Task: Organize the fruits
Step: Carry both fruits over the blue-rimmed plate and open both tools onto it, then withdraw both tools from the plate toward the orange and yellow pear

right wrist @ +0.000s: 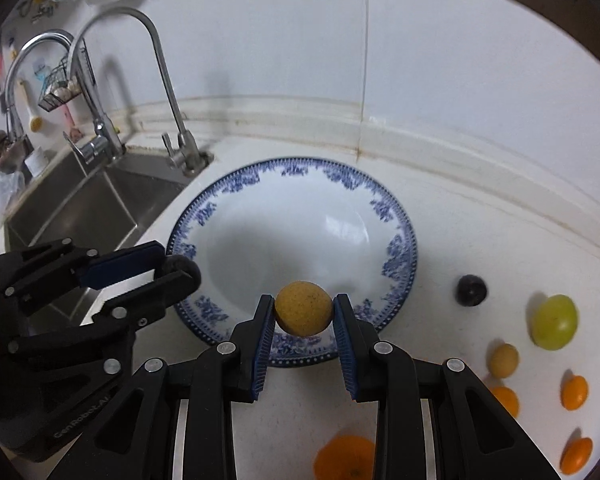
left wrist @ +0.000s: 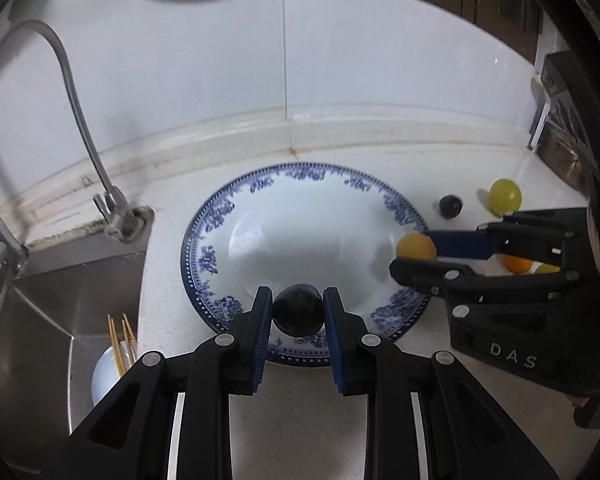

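Two fruits were held over the blue-rimmed plate [right wrist: 400, 236]: a dark plum [left wrist: 298, 310] was clamped by the left gripper [left wrist: 298, 312], and a yellow fruit [right wrist: 304, 308] was pinched by the right gripper [right wrist: 304, 310]. Both jaws were closed snugly on them.

A steel sink [right wrist: 84, 208] lies at 9 o'clock in the right wrist view, with a tall curved tap [right wrist: 156, 80] at its far corner and a second tap [right wrist: 28, 80] further toward 10 o'clock. A wire basket [right wrist: 60, 88] hangs near that second tap, and a long-handled brush [right wrist: 30, 108] hangs just beside it. In the left wrist view a white cup [left wrist: 108, 376] holding thin wooden sticks [left wrist: 121, 340] sits at 8 o'clock at the sink's edge, and a dark box [left wrist: 560, 120] stands on the white surface [left wrist: 300, 420] at 3 o'clock against the white wall [left wrist: 200, 80].
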A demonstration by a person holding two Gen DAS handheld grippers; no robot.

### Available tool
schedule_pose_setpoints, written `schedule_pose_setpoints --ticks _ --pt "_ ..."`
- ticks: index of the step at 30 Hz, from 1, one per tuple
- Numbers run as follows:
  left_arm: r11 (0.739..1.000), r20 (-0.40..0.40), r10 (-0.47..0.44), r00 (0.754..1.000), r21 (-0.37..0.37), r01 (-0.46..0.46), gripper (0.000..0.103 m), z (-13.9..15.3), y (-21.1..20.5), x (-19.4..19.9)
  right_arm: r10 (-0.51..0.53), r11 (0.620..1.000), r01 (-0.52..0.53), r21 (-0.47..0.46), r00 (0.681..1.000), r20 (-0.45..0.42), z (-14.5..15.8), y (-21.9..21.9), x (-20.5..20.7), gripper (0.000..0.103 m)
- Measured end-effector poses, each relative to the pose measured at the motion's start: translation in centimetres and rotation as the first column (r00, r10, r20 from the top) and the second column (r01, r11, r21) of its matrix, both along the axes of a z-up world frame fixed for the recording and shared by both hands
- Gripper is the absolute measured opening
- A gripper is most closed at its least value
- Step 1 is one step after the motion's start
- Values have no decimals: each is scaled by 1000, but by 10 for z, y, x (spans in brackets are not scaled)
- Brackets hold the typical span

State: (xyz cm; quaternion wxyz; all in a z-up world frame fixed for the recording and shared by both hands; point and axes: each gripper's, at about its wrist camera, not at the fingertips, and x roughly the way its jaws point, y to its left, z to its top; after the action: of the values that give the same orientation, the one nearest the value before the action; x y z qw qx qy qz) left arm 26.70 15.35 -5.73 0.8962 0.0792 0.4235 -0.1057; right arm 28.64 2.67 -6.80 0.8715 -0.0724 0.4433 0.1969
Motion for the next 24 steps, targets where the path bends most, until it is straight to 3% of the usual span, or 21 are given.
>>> schedule_pose_setpoints --ticks 11,14,24 --pt "1000 -39 -10 999 -10 10 27 -9 0 16 -16 1000 16 -12 998 -62 -19 1 20 31" --pt "1000 -22 -1 1000 -7 0 34 -5 1 14 -24 1000 25 8 998 -53 -17 -1 18 32" --pt "998 45 39 998 -45 -37 37 28 1 -18 -63 996 60 71 997 47 17 -18 -13 36"
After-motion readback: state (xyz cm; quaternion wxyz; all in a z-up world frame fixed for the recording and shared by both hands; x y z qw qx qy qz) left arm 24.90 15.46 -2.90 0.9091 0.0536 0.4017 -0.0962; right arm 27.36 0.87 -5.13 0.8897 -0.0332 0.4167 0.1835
